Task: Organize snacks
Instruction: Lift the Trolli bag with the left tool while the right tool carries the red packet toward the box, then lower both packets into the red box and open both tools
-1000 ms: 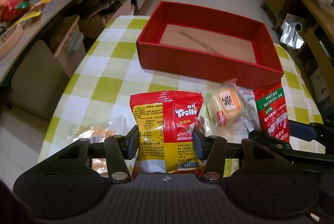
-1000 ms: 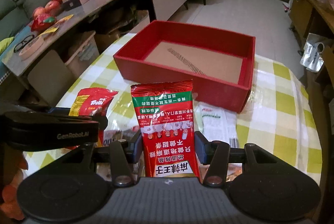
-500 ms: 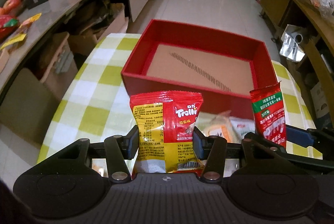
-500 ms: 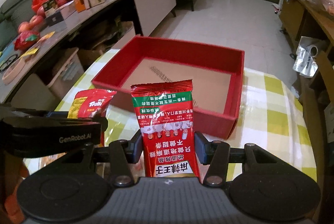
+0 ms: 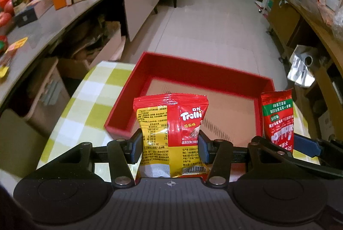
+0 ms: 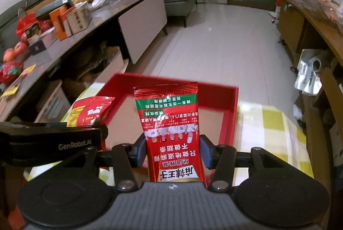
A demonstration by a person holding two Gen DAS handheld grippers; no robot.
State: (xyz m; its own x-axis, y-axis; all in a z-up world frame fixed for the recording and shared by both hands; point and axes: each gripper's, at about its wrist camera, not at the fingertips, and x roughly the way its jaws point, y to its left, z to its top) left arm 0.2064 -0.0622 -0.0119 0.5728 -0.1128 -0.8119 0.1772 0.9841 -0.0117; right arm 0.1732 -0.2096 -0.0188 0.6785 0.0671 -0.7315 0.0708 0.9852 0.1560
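Note:
My left gripper (image 5: 169,149) is shut on a red and yellow Trolli packet (image 5: 171,129) and holds it upright over the near edge of the red box (image 5: 128,92). My right gripper (image 6: 173,154) is shut on a red and green spicy snack packet (image 6: 171,129), held upright over the same red box (image 6: 232,114). In the left wrist view the spicy packet (image 5: 277,120) shows at the right. In the right wrist view the Trolli packet (image 6: 90,111) shows at the left. The box floor is bare brown cardboard.
The box stands on a table with a green and white checked cloth (image 5: 85,101). A long counter (image 5: 53,22) with boxes and fruit runs along the left. Wooden shelving (image 5: 310,22) stands at the right. Tiled floor (image 5: 214,22) lies beyond the table.
Both grippers have moved forward and up with their packets, from the near table side to over the red box. The loose snacks on the table have dropped out of view.

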